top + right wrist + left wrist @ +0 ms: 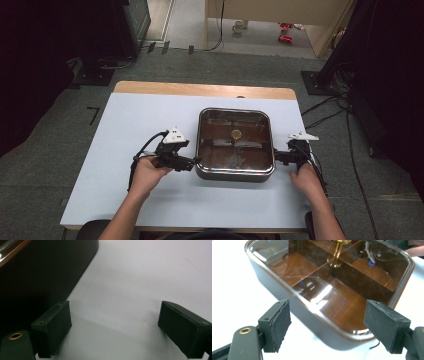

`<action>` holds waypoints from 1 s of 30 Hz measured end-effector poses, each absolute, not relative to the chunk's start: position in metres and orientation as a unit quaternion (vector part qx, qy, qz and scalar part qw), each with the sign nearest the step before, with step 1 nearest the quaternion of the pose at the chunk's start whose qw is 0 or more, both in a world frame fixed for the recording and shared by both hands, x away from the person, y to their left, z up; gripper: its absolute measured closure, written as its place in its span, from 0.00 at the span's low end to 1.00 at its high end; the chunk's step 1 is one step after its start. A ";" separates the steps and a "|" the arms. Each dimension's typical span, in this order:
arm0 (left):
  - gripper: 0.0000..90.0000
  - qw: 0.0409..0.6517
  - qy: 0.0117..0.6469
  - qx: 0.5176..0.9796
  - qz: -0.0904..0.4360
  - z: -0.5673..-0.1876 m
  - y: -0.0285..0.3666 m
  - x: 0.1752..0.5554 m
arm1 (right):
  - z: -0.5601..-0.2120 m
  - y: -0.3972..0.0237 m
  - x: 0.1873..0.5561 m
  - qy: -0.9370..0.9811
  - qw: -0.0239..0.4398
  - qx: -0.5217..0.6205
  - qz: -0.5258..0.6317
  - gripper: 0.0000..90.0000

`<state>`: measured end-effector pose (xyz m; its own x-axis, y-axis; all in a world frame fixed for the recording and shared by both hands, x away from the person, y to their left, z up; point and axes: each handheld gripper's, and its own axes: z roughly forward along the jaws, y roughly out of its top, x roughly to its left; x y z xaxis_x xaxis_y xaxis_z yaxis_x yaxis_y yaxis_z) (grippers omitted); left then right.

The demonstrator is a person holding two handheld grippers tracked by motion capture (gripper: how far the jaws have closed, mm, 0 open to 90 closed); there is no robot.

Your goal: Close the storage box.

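Observation:
A square dark box with a clear lid sits in the middle of the table. Its brown inside is split into compartments, and a gold knob sits at the lid's centre. My left gripper is level at the box's left near corner, open, with nothing between its pads. In the left gripper view the jaws stand wide apart in front of the box's corner wall, and the knob shows beyond. My right gripper is at the box's right side, open. In the right gripper view its jaws frame bare table, with the box wall at the left.
The table carries a pale blue mat, with a wooden strip along its far edge. Grey carpet surrounds it. Dark stands and cables lie on the floor at the right and far left.

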<state>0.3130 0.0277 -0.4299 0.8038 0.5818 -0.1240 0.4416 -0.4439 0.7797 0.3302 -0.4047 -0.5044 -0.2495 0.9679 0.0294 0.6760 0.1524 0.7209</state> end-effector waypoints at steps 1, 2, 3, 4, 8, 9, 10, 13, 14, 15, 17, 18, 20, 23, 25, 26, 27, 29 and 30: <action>0.24 0.430 0.305 0.846 0.083 -0.432 0.031 0.311 | -0.504 -0.405 0.330 0.724 0.229 0.568 0.318 0.12; 0.23 0.431 0.306 0.845 0.084 -0.434 0.033 0.310 | -0.504 -0.405 0.330 0.724 0.230 0.568 0.318 0.12; 0.23 0.430 0.309 0.844 0.088 -0.436 0.036 0.308 | -0.504 -0.405 0.330 0.724 0.230 0.568 0.318 0.12; 0.23 0.428 0.312 0.843 0.092 -0.439 0.038 0.306 | -0.504 -0.405 0.330 0.724 0.229 0.568 0.318 0.12; 0.22 0.428 0.331 0.834 0.103 -0.453 0.046 0.300 | -0.504 -0.405 0.330 0.723 0.230 0.568 0.318 0.12; 0.22 0.426 0.336 0.834 0.105 -0.456 0.048 0.299 | -0.504 -0.405 0.330 0.723 0.229 0.568 0.318 0.12; 0.22 0.420 0.340 0.834 0.111 -0.460 0.049 0.298 | -0.504 -0.405 0.330 0.723 0.229 0.568 0.318 0.12; 0.23 0.411 0.341 0.836 0.122 -0.468 0.053 0.293 | -0.504 -0.405 0.330 0.723 0.229 0.568 0.318 0.12; 0.23 0.414 0.336 0.837 0.126 -0.470 0.054 0.291 | -0.504 -0.405 0.330 0.723 0.229 0.568 0.318 0.12; 0.23 0.415 0.327 0.839 0.130 -0.473 0.055 0.289 | -0.504 -0.405 0.330 0.723 0.229 0.568 0.318 0.12; 0.23 0.408 0.320 0.843 0.141 -0.477 0.056 0.285 | -0.504 -0.405 0.330 0.723 0.230 0.568 0.318 0.12; 0.23 0.404 0.322 0.845 0.139 -0.479 0.056 0.285 | -0.504 -0.405 0.330 0.723 0.229 0.568 0.318 0.12; 0.23 0.403 0.333 0.843 0.129 -0.483 0.058 0.285 | -0.504 -0.405 0.330 0.723 0.229 0.568 0.318 0.12; 0.23 0.383 0.337 0.850 0.132 -0.488 0.055 0.285 | -0.504 -0.405 0.330 0.723 0.230 0.568 0.318 0.12; 0.23 0.367 0.342 0.854 0.139 -0.492 0.052 0.287 | -0.504 -0.405 0.330 0.723 0.230 0.568 0.318 0.12; 0.23 0.358 0.348 0.855 0.140 -0.495 0.051 0.287 | -0.504 -0.405 0.330 0.723 0.230 0.568 0.318 0.12; 0.22 0.361 0.344 0.855 0.142 -0.496 0.051 0.287 | -0.504 -0.405 0.330 0.723 0.229 0.568 0.318 0.12; 0.21 0.364 0.341 0.855 0.144 -0.497 0.050 0.287 | -0.504 -0.405 0.330 0.723 0.229 0.568 0.318 0.12; 0.21 0.367 0.342 0.853 0.146 -0.498 0.050 0.287 | -0.504 -0.405 0.330 0.723 0.230 0.568 0.318 0.12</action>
<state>0.2866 0.0499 -0.4977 0.7242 0.6896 -0.0024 0.4761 -0.4974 0.7252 0.3303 -0.4046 -0.5044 -0.2489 0.9681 0.0295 0.6760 0.1518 0.7211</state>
